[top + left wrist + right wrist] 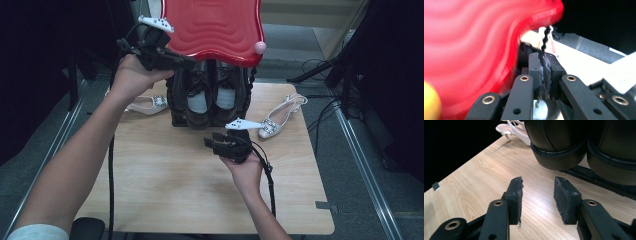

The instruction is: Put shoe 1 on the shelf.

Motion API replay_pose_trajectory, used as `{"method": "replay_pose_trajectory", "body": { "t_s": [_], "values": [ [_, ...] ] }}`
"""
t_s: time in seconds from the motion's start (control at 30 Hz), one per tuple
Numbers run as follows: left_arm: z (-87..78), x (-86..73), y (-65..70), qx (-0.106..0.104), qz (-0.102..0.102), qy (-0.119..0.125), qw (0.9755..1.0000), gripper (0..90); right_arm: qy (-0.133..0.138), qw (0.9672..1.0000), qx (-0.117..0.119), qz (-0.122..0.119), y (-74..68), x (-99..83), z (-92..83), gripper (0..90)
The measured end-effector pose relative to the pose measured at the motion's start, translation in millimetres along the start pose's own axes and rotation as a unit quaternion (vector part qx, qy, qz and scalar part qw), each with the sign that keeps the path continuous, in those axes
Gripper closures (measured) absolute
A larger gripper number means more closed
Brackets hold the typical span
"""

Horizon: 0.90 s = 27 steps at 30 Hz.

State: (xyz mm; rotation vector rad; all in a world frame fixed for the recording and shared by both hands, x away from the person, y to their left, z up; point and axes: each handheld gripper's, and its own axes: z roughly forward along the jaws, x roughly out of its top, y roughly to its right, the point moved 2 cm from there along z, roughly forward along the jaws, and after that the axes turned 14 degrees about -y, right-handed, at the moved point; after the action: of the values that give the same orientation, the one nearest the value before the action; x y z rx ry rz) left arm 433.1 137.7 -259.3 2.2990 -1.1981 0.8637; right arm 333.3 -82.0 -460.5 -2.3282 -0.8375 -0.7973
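Observation:
A pair of black leather shoes [212,99] stands toe-up in a black holder [176,119] at the back of the wooden table [165,180]. Above it rises a red wavy panel [212,25]. My left gripper [187,62] is raised at the panel's left lower edge; in the left gripper view its pads [545,62] are shut on a thin black twisted cord [544,41], with the red panel [469,45] blurred alongside. My right gripper [207,142] hovers low over the table, open with nothing between its fingers [537,190], pointing at the black shoes' toes [559,142].
A white heeled shoe [277,120] with a jewelled buckle lies right of the holder; another white shoe [150,104] lies to its left, and it is also in the right gripper view [514,130]. A second twisted cord [250,82] hangs at the holder's right. Cables trail on the floor at right.

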Motion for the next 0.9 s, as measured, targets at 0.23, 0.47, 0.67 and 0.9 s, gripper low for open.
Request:
{"method": "replay_pose_trajectory", "body": {
  "t_s": [0.23, 0.47, 0.67, 0.9],
  "values": [
    [4.4, 28.7, -12.1, 0.017, -0.001, -0.007, 0.9998, 85.0, 0.011, 0.9998, -0.008, 0.012, 2.2, 3.4, 9.2, 67.2],
    [14.5, 33.5, -20.6, 0.020, -0.014, -0.008, 0.9997, 85.1, 0.039, 0.9990, -0.001, 0.021, -6.9, 10.3, 14.2, 87.7],
    [14.3, 34.7, -24.6, 0.024, -0.012, -0.015, 0.9995, 88.6, 0.036, 0.9991, -0.010, 0.022, -10.0, 18.3, 29.1, 90.0],
    [15.2, 35.2, -24.4, 0.025, -0.012, -0.013, 0.9995, 88.8, 0.032, 0.9984, -0.033, 0.032, 1.7, 24.6, 33.0, 90.0]
  ]
}}
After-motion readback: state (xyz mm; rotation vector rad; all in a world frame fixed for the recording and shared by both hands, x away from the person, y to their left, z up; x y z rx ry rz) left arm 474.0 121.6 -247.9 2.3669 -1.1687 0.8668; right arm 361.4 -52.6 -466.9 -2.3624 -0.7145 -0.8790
